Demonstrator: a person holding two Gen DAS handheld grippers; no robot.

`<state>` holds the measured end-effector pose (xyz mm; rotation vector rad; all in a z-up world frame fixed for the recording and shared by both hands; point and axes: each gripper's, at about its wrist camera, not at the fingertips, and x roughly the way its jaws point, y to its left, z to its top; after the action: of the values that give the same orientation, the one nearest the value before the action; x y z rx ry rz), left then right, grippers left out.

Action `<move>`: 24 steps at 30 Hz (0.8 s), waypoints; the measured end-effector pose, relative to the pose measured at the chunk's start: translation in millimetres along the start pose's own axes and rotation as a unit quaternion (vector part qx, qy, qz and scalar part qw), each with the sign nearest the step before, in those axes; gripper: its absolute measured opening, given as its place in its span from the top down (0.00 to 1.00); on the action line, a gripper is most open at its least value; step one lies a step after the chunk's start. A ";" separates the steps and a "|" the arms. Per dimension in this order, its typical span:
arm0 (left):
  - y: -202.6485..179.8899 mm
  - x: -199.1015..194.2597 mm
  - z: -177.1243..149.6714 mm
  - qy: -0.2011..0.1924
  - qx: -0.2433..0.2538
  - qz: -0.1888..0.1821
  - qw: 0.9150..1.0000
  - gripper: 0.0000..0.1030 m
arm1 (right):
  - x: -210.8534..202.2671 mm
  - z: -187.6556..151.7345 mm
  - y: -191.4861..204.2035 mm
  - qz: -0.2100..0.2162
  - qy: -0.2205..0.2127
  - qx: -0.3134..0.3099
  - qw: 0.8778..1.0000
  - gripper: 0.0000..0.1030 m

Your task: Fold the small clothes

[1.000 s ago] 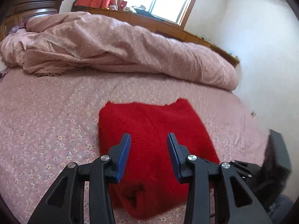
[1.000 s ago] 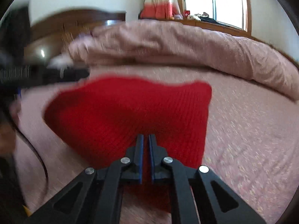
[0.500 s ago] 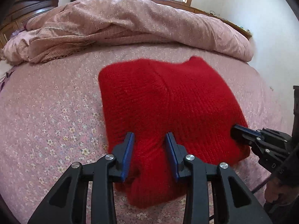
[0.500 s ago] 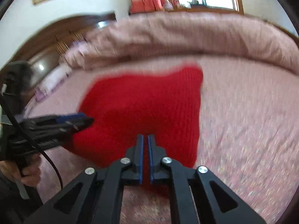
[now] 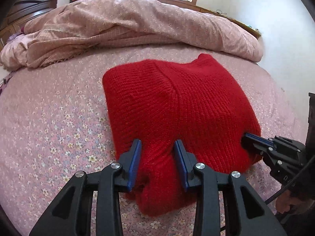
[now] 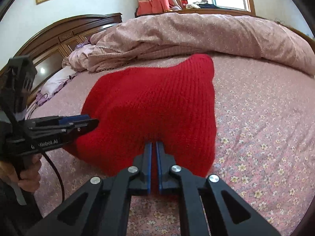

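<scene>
We have lowered the red sweater (image 5: 177,106) onto the bed (image 5: 59,118), where its folded bulk now lies flat, the left gripper (image 5: 157,157) half-closed around a thick near-edge bunch and the right gripper (image 6: 154,153) pinched tight on the hem, so we judge this fold nearly set

Fuzzy knitted red sweater (image 5: 177,106) (floral cotton bedsheet (image 5: 49,122)).

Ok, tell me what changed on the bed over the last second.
The left gripper came down onto the red sweater; its near edge, a second ago below the pads, now bulges between them. The sweater's far corner has come to rest on the bedsheet. The right gripper stays shut on the near edge. The rumpled duvet is unchanged.
</scene>
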<state>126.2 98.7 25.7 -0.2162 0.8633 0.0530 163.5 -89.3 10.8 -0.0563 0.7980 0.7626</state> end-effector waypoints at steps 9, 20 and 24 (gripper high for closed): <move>32.2 -27.6 23.6 -0.026 -0.042 -0.011 0.999 0.71 | -37.8 4.7 -12.2 0.047 -0.071 0.045 0.995 0.78; 82.3 30.6 6.6 0.015 -0.166 -0.137 0.976 0.39 | -57.7 29.0 -74.2 0.043 -0.123 0.119 0.984 0.04; 93.9 45.1 0.2 0.027 -0.196 -0.173 0.965 0.24 | -20.9 21.1 -106.0 0.094 -0.050 0.212 0.972 0.04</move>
<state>143.1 188.7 -24.1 -0.7404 0.8539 -0.1112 234.8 -173.1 15.4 0.4433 0.8622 0.7518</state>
